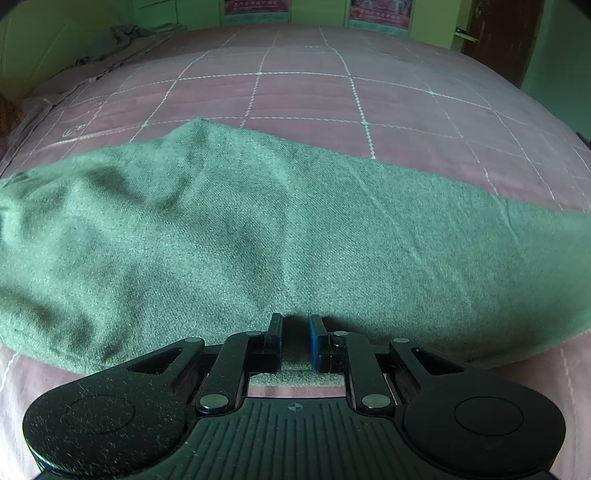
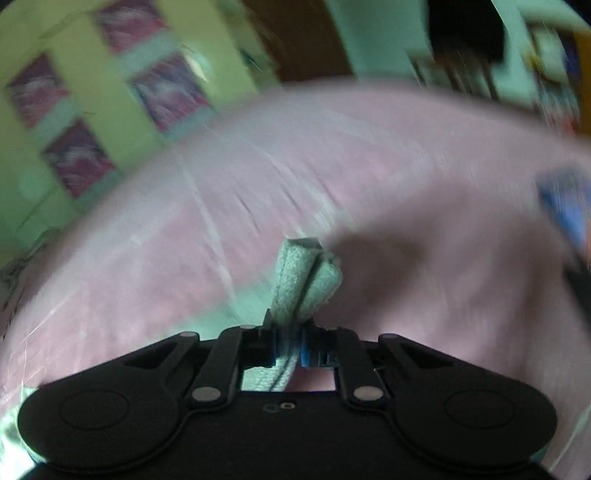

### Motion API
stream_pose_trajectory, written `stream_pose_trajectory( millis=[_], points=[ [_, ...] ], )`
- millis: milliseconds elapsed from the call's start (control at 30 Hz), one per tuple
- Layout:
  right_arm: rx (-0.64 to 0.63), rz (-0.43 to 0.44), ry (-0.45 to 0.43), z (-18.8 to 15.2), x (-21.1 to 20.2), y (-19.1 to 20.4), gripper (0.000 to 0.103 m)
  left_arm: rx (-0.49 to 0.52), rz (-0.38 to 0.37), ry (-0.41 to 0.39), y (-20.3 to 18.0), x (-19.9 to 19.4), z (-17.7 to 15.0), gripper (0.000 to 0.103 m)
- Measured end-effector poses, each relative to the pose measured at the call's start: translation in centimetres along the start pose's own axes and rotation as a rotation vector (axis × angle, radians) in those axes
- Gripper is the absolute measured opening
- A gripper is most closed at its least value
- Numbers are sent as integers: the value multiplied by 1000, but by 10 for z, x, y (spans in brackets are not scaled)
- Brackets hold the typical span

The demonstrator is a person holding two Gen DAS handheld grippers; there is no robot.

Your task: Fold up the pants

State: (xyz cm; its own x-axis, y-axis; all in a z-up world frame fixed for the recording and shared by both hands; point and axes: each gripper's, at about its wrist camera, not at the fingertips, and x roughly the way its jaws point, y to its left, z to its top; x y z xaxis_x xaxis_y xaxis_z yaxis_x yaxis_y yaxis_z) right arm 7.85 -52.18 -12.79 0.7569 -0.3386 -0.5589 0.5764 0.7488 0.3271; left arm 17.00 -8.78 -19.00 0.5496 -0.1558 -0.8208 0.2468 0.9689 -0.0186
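Observation:
The green pants [image 1: 258, 236] lie in a wide band across the pink bed in the left wrist view, wrinkled at the left. My left gripper [image 1: 295, 321] is shut on the near edge of the pants, with cloth showing between its narrow jaws. In the right wrist view, which is motion-blurred, my right gripper [image 2: 290, 325] is shut on a bunched, folded edge of the pants [image 2: 306, 277] and holds it above the bed.
The bed has a pink quilt with a white grid [image 1: 332, 92]. Crumpled clothes [image 1: 125, 33] lie at the far left corner. Green walls with posters and a brown door [image 1: 502, 33] stand behind. A blue object [image 2: 569, 210] shows at the right edge.

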Motion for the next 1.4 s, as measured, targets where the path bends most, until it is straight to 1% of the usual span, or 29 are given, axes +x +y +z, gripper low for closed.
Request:
stream_pose_trajectory(
  millis=[67,100,133,167,233,267,300,333,367,400,467,500,533,567,633,700,767,867,933,1000,1067,1233,1400],
  points=[
    [-100,20,-105,14,-21,20,10,-8,-2,-15,-1,-2,2,15],
    [-134,11,-124,17,-23,23,10,-6,0,-14,-1,-1,2,15],
    [-157,-9,-113,16,-19,22,11,-1,4,-11,-2,1,2,15],
    [-158,-39,-78,13,-10,16,11,10,9,-10,-3,3,0,15],
    [-150,-127,57,-5,22,-2,12,35,17,-16,-5,5,-2,15],
    [-149,-162,128,-15,37,-10,15,40,17,-15,-5,4,-1,15],
    [-141,-183,165,-25,45,-16,16,39,14,-12,-4,4,0,15],
    [-137,-185,149,-27,43,-18,20,33,8,-6,-2,4,1,15],
    [-141,-199,126,-26,37,-16,31,22,2,1,-1,3,3,15],
    [-146,-226,109,-22,33,-15,35,9,-2,5,0,2,6,15],
    [-125,-259,47,-14,17,-20,41,-18,-22,-4,-1,0,11,15],
    [-95,-269,12,-10,7,-23,41,-18,-30,-7,-5,0,13,15],
    [-68,-244,-7,-4,1,-23,41,-7,-37,-5,-11,2,15,15],
    [-63,-201,-6,0,0,-18,41,11,-38,-2,-19,4,17,15],
    [-137,-130,24,-2,0,4,41,39,-33,-5,-32,8,18,15],
    [-206,-56,74,-12,8,33,39,52,-15,2,-40,11,17,15],
    [-232,3,124,-25,16,56,39,51,-4,1,-41,12,16,15],
    [-318,39,189,-49,32,91,39,46,-6,0,-38,12,14,16],
    [-394,43,222,-67,36,108,39,47,-12,0,-37,12,14,16],
    [-473,9,250,-80,41,118,40,41,-21,1,-34,11,12,17],
    [-518,-10,239,-86,43,116,40,41,-25,-2,-32,11,11,17],
    [-488,-34,247,-80,33,104,40,40,-32,-13,-27,7,4,17],
    [-502,-47,226,-90,35,100,41,48,-34,-29,-21,2,-6,17]
  ],
)
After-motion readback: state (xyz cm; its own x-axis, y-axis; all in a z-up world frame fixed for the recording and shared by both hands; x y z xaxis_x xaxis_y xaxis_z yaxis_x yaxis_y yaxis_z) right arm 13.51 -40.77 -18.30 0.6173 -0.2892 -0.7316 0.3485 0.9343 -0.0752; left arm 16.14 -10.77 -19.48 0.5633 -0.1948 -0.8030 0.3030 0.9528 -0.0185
